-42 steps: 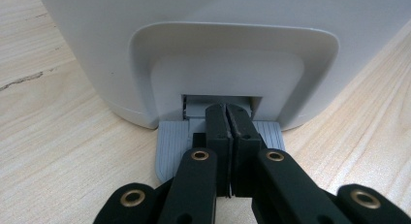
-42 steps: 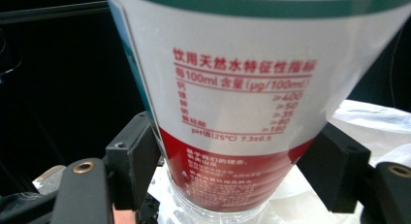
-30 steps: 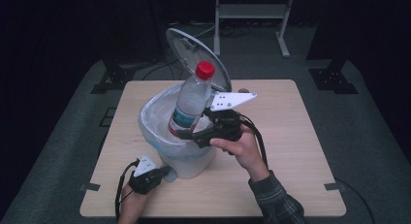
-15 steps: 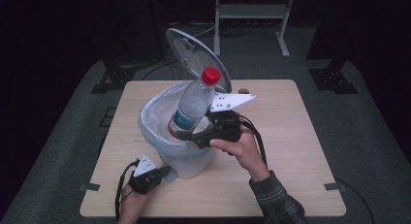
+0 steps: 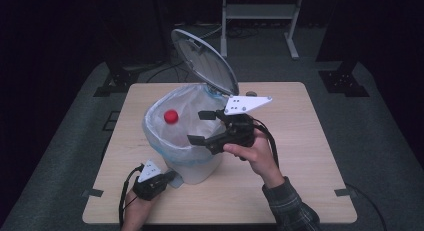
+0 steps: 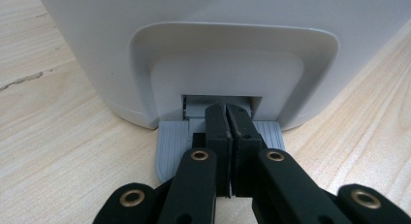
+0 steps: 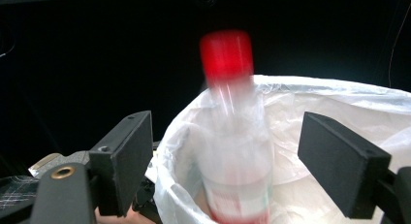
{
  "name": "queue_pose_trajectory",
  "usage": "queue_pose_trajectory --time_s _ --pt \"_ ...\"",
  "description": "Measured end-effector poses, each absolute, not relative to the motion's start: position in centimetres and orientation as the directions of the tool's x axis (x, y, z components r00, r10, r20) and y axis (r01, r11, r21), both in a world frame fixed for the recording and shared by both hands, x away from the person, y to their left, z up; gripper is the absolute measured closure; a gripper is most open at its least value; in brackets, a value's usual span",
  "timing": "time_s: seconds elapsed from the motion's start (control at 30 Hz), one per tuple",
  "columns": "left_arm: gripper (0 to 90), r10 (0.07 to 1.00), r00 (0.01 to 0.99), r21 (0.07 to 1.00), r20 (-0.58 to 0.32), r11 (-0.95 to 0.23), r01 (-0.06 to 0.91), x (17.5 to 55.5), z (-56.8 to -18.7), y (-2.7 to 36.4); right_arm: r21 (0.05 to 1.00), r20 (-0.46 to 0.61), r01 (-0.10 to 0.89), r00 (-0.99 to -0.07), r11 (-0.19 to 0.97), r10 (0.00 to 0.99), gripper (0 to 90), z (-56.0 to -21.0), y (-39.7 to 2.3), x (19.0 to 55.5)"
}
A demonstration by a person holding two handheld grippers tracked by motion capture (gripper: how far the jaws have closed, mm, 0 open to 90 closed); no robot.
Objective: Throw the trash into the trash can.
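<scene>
— Right hand-held gripper [image 5: 207, 126] hangs spread wide at the pedal bin's [image 5: 192, 163] rim; the red-capped bottle [image 7: 232, 151], blurred, seems inside the liner, untouched.
— And left hand-held gripper [image 6: 227, 118]?
— Pressed together, tips on the grey pedal [image 6: 169, 146]; lid [image 5: 205, 61] upright.

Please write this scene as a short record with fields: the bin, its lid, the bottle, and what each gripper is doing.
bin: white pedal bin with a plastic liner, on the table
lid: raised
bottle: clear, red cap, blurred, inside the liner
left gripper: jaws shut, tips on the pedal at the bin's base
right gripper: jaws open, holding nothing, at the bin's rim
</scene>
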State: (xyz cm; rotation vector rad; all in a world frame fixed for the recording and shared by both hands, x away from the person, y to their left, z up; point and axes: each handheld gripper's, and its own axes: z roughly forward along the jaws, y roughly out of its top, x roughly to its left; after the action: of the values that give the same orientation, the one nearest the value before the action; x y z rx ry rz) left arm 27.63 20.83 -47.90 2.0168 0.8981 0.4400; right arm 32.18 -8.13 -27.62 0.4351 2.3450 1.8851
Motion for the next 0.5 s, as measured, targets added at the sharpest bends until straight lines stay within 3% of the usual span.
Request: queue_pose_trajectory --time_s 0.5 --pt "88.4 0.734 0.679 0.824 -0.025 -0.369 0.43 27.6 -47.9 20.8 0.963 0.096 0.167 -0.946 0.211 0.31 18.9 -28.7 -10.6 31.4"
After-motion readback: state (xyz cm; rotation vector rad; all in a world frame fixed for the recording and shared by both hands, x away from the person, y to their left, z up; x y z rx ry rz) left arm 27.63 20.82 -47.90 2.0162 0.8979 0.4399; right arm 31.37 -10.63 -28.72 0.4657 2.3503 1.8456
